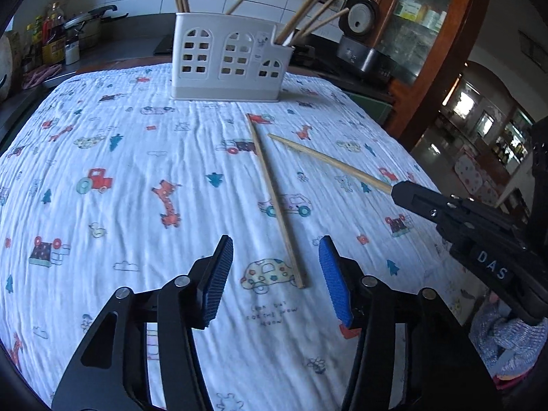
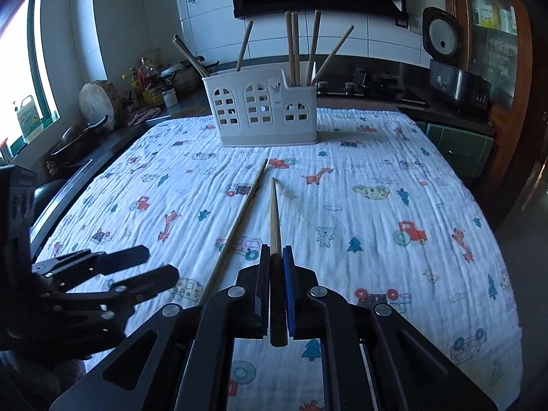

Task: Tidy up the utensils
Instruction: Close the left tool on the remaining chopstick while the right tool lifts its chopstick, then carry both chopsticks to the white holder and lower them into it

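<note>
A white utensil holder [image 1: 233, 68] [image 2: 263, 116] with arched cut-outs stands at the far side of the cartoon-print cloth [image 1: 102, 144], several wooden chopsticks upright in it. One loose chopstick [image 1: 274, 198] [image 2: 236, 229] lies on the cloth. Its near end rests between the blue pads of my left gripper [image 1: 275, 274] [image 2: 161, 263], which stands open and does not touch it. My right gripper [image 2: 275, 253] [image 1: 411, 195] is shut on a second chopstick [image 2: 274, 212] [image 1: 328, 161], held above the cloth and pointing toward the holder.
A rice cooker [image 1: 359, 34] [image 2: 445, 51] sits on the counter at the back right beside a wooden glass cabinet [image 1: 428, 17]. Bottles and a pot [image 1: 61, 37] crowd the back left counter. The cloth drops off at the table's right edge.
</note>
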The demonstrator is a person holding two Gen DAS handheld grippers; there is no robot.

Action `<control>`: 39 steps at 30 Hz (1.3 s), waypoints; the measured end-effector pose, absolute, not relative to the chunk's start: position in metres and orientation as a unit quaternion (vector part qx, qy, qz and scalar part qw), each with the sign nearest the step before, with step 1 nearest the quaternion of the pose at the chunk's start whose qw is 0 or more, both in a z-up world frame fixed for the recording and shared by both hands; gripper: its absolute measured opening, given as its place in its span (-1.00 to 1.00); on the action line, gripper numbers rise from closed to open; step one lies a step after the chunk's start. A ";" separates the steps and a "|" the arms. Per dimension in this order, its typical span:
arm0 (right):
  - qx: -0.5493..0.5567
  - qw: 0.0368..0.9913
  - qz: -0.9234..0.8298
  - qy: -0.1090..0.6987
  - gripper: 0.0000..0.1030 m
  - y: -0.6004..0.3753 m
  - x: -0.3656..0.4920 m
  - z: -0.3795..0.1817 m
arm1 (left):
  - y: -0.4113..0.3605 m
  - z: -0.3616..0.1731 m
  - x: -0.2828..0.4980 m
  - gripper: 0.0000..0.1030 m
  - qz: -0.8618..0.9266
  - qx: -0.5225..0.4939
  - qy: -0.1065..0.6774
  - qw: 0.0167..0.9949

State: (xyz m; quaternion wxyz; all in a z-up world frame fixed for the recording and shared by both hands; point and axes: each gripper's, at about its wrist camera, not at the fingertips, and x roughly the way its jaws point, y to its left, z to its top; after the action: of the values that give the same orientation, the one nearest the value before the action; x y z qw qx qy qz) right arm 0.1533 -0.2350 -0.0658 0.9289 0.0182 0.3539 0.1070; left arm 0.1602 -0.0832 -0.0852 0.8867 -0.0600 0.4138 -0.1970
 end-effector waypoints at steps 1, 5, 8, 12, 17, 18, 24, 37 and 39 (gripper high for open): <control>0.020 0.930 0.108 0.350 -0.86 -0.237 0.152 -0.064 | -0.089 -0.087 0.163 -0.12 -0.201 -0.056 0.417 0.884; 0.032 0.935 0.114 0.334 -0.86 -0.245 0.148 -0.056 | -0.104 -0.096 0.174 -0.39 -0.201 -0.045 0.430 0.879; 0.035 0.937 0.118 0.328 -0.86 -0.249 0.147 -0.053 | -0.108 -0.100 0.182 -0.57 -0.195 -0.046 0.438 0.876; 0.041 0.938 0.121 0.321 -0.86 -0.253 0.147 -0.051 | -0.111 -0.105 0.190 -0.63 -0.183 -0.045 0.446 0.875; 0.041 0.940 0.126 0.315 -0.86 -0.254 0.147 -0.048 | -0.117 -0.112 0.191 -0.70 -0.175 -0.035 0.452 0.874; 0.041 0.940 0.127 0.314 -0.86 -0.254 0.147 -0.048 | -0.118 -0.111 0.192 -0.71 -0.173 -0.035 0.452 0.874; 0.044 0.941 0.126 0.310 -0.86 -0.256 0.147 -0.046 | -0.115 -0.110 0.193 -0.84 -0.166 -0.034 0.452 0.876; 0.038 0.945 0.132 0.298 -0.86 -0.247 0.152 -0.031 | -0.081 -0.050 0.175 -0.88 -0.177 -0.040 0.378 0.908; 0.039 0.945 0.136 0.294 -0.86 -0.246 0.155 -0.025 | -0.074 -0.035 0.173 -0.88 -0.177 -0.045 0.356 0.916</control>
State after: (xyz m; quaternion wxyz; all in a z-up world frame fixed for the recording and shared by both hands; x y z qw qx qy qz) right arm 0.1546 -0.2459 -0.0252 0.9451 0.0392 0.2942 0.1364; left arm 0.1726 -0.0743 -0.0354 0.9162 -0.0452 0.3565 -0.1774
